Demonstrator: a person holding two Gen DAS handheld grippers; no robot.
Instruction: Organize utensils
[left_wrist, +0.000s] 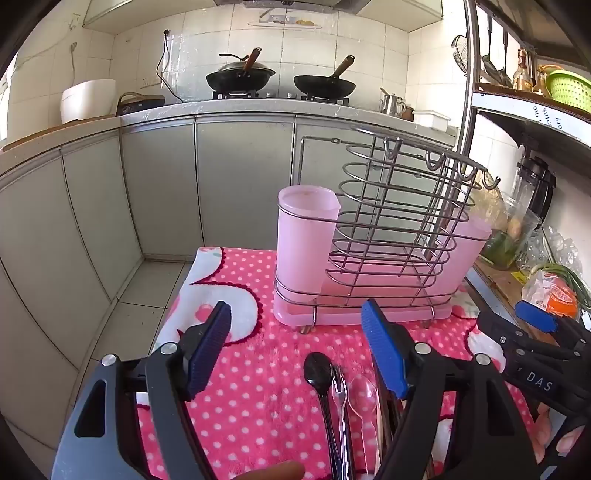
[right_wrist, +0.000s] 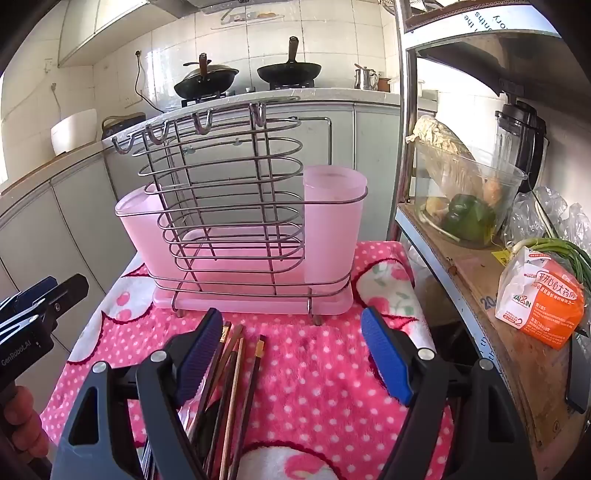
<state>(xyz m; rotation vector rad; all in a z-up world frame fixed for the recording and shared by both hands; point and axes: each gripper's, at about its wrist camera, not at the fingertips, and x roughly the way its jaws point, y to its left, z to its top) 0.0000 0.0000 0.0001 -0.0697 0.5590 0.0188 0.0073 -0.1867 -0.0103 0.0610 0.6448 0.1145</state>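
Utensil rack (left_wrist: 373, 251) empty on pink-covered surface (right_wrist: 317, 369); spoons and fork (left_wrist: 332, 384) and chopsticks (right_wrist: 236, 373) lie loose before it; left claw (left_wrist: 295, 347) and right claw (right_wrist: 288, 350) gape empty, sorting apparently unstarted

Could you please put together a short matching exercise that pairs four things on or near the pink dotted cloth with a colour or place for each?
Things:
1. spoon nearest the left gripper's left finger
2. spoon beside the fork
3. chopsticks
4. pink cups in the wire utensil rack

Descriptions:
A. clear plastic
B. stand at the two ends of the rack
C. black
D. brown sticks lying by the right gripper's left finger

Pairs: 1-C, 2-A, 3-D, 4-B
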